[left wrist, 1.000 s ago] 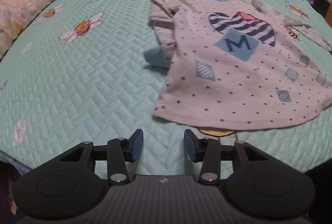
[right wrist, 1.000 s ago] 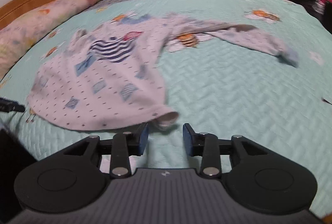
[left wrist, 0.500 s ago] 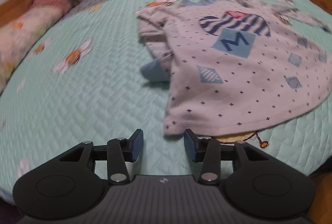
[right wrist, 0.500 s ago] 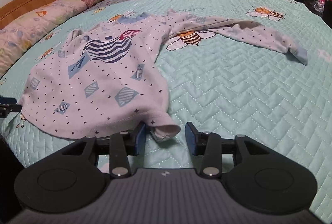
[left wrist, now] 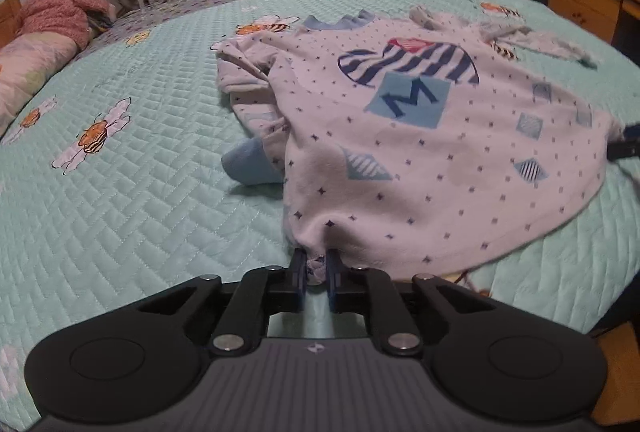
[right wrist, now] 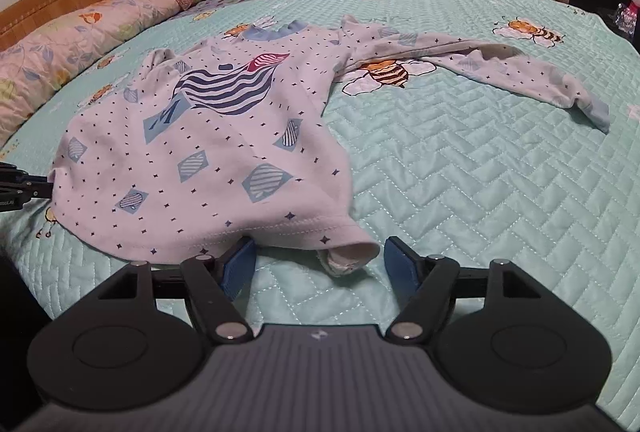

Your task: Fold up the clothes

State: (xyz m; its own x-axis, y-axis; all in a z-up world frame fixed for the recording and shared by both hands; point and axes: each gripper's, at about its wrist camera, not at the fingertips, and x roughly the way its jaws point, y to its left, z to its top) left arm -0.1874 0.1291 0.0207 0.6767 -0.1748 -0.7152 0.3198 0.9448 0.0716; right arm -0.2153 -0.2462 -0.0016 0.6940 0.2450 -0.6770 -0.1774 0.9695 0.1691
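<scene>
Starting with the left wrist view, the left gripper [left wrist: 316,274] is pinching the near left corner of the shirt's [left wrist: 420,151] hem, its jaws having just been closing until only a bunched bit of fabric is sitting between the pads. The shirt is lying face up on the bed [left wrist: 120,191], pale lilac with small dark specks, blue diamond patches, a striped emblem and a blue square bearing an M; the blue collar is pointing to the far side. Its left sleeve is lying crumpled under the body, with the blue cuff [left wrist: 248,163] sticking out to the left. Folding is looking barely begun: no fold is showing yet, and the work appears to be at the stage of taking hold of the hem corners. Turning to the right wrist view, the right gripper [right wrist: 320,264] is sitting at the near right corner of the same shirt [right wrist: 208,159], its jaws having just been opening and now standing wide, with the rolled hem corner between them but not pressed by either pad. The right sleeve [right wrist: 480,67] is stretching out far to the right across the quilt, so it is left to be brought in, as is the tucked left one. A pillow [right wrist: 80,35] is lying along the far left edge of the bed.
</scene>
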